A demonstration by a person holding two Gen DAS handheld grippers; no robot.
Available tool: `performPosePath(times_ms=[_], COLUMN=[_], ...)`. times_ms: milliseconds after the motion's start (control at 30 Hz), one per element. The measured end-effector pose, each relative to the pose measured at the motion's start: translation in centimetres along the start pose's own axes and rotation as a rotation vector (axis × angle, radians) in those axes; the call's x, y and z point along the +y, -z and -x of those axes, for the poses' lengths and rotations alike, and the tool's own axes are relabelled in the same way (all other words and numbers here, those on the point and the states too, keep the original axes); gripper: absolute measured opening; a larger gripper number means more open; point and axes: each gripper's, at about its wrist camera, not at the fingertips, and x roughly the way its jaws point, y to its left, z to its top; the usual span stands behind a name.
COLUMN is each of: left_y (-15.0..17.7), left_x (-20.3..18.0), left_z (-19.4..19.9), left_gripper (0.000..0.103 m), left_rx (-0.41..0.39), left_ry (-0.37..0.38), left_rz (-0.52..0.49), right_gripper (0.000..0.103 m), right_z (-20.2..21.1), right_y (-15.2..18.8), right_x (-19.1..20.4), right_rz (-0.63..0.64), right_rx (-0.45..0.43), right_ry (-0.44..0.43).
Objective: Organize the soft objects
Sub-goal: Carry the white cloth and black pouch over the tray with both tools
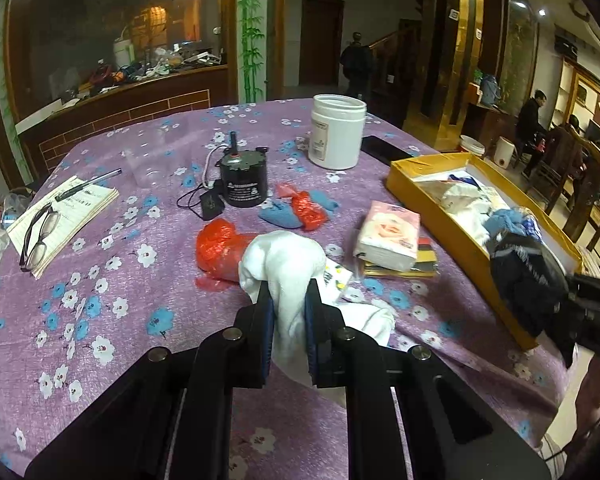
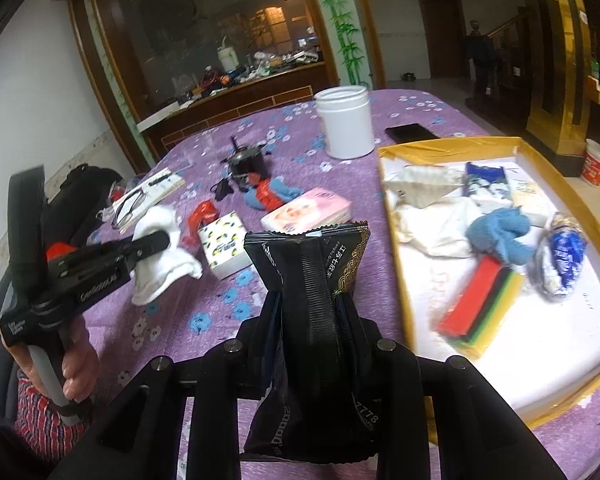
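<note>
Left gripper [image 1: 288,300] clamps white cloth [image 1: 284,264] above purple tablecloth [image 1: 100,280]; right gripper [image 2: 310,312] pinches black packet [image 2: 312,264] near yellow box [image 2: 396,280].

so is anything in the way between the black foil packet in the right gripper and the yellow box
Nothing visible. The right gripper holds the black foil packet just left of the yellow box's low near wall, with only bare purple cloth between; open white floor lies just inside.
</note>
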Motion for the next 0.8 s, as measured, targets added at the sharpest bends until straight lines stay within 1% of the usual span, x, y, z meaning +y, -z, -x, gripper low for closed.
performPosePath(times_ms=[133, 300, 467, 800], left_y=[-0.2, -1.0, -2.1, -2.8], left_x=[-1.2, -3.7, -7.5, -17.2], left_z=[0.5, 1.0, 1.4, 0.7], left_gripper=[0.011, 0.011, 0.011, 0.011], left_rx=[0.006, 0.015, 0.012, 0.031], left_ry=[0.021, 0.069, 0.126, 0.251], left_rz=[-0.010, -0.035, -0.087, -0.232], right_gripper=[0.029, 0.029, 0.029, 0.029], right_z=[1.1, 2.7, 4.3, 7.8], right_y=[-0.2, -0.3, -0.3, 0.5], right_x=[-1.9, -3.8, -6.6, -12.6], right_rz=[-0.047, -0.089, -0.142, -0.257], right_rx=[-0.022, -0.060, -0.099, -0.176], right_ry=[-0.001, 0.011, 0.027, 0.094])
